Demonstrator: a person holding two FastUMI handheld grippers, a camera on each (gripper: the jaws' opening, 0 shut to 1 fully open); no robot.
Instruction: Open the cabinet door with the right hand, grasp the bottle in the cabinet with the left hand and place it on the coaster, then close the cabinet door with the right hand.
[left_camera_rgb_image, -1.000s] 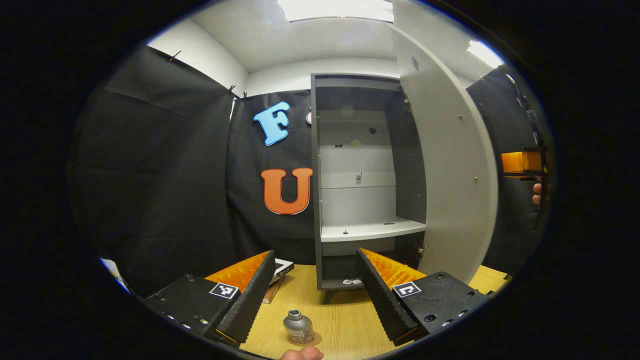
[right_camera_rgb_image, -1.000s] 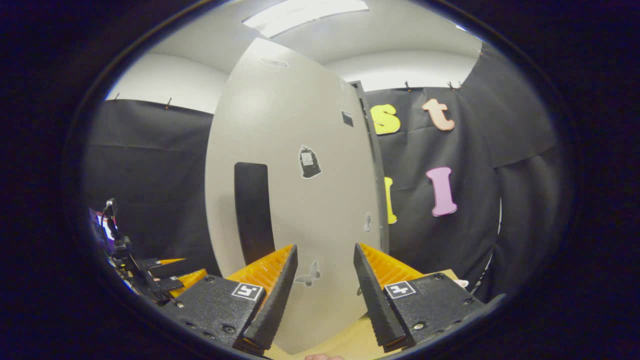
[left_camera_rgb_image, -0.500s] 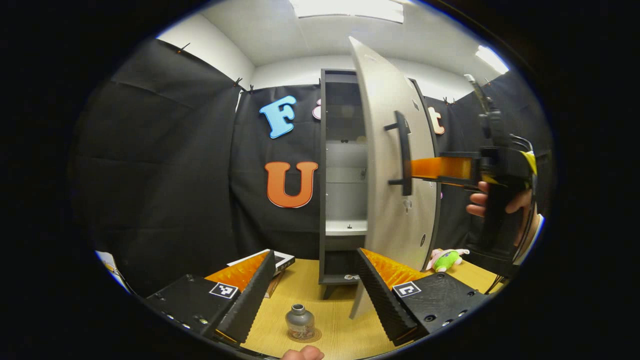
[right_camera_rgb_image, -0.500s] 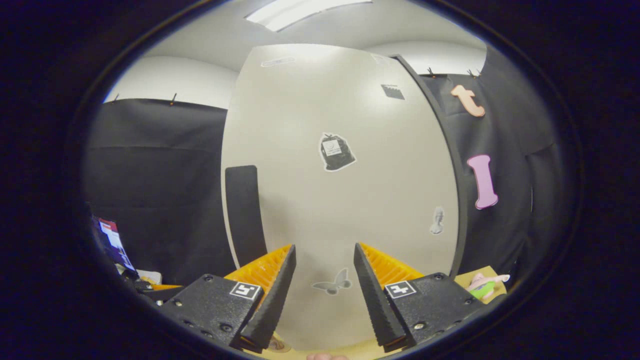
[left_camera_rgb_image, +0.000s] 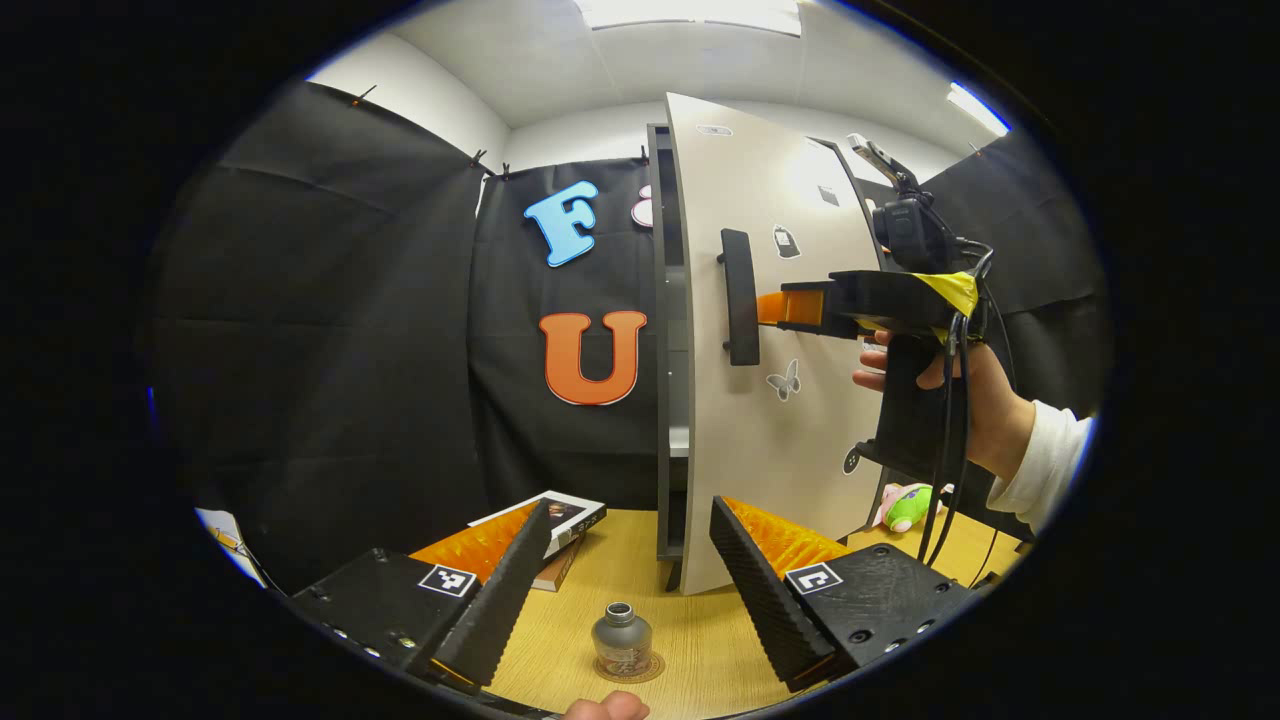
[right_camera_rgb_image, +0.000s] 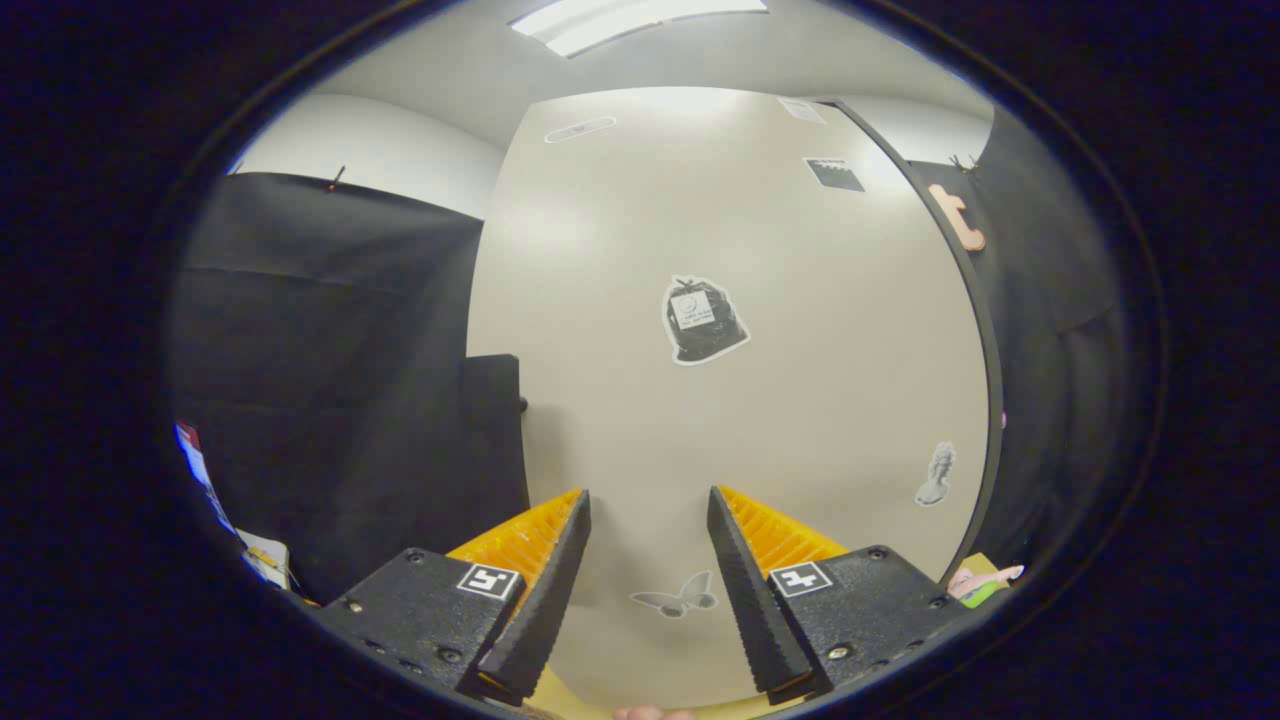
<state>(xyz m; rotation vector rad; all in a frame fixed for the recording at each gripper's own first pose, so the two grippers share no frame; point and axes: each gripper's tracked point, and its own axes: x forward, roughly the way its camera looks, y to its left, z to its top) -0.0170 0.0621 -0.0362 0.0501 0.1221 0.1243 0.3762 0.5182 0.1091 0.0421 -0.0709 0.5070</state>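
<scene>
At lower centre of the left gripper view: bottle (left_camera_rgb_image: 621, 640), small and grey, stood upright on a round coaster (left_camera_rgb_image: 628, 668) on the wooden table (left_camera_rgb_image: 690, 630), in the gap between the left tongs' fingers but farther off, untouched.
Left tongs (left_camera_rgb_image: 628, 535): fingers spread wide apart, holding nothing, at the bottom of their own view.
Cabinet (left_camera_rgb_image: 664, 330): dark and tall, centre of the left gripper view, standing on the table; only a narrow strip of its inside showed.
Cabinet door (left_camera_rgb_image: 770, 400): pale, nearly closed, a slim gap left at its handle edge; in the right gripper view the door (right_camera_rgb_image: 740, 380) took up the centre and right of the frame.
Handle (left_camera_rgb_image: 738, 296): black vertical bar on the door's front, right of centre in the left gripper view; at centre left of the right gripper view (right_camera_rgb_image: 492, 440).
Right tongs (right_camera_rgb_image: 648, 500): fingers apart, empty, tips pointed at the door face; whether they touched it could not be told. In the left gripper view they (left_camera_rgb_image: 772, 307) sat at centre right, tips just beside the handle.
Hand (left_camera_rgb_image: 960, 390): gripped the right tongs' body at the right of the left gripper view, white sleeve (left_camera_rgb_image: 1045, 470) behind it.
Stickers: a butterfly (right_camera_rgb_image: 680, 598) low on the door, a black bag (right_camera_rgb_image: 703, 320) above it.
Books (left_camera_rgb_image: 560, 525): stacked on the table left of the cabinet.
Plush toy (left_camera_rgb_image: 908, 503): pink and green, on the table at lower right.
</scene>
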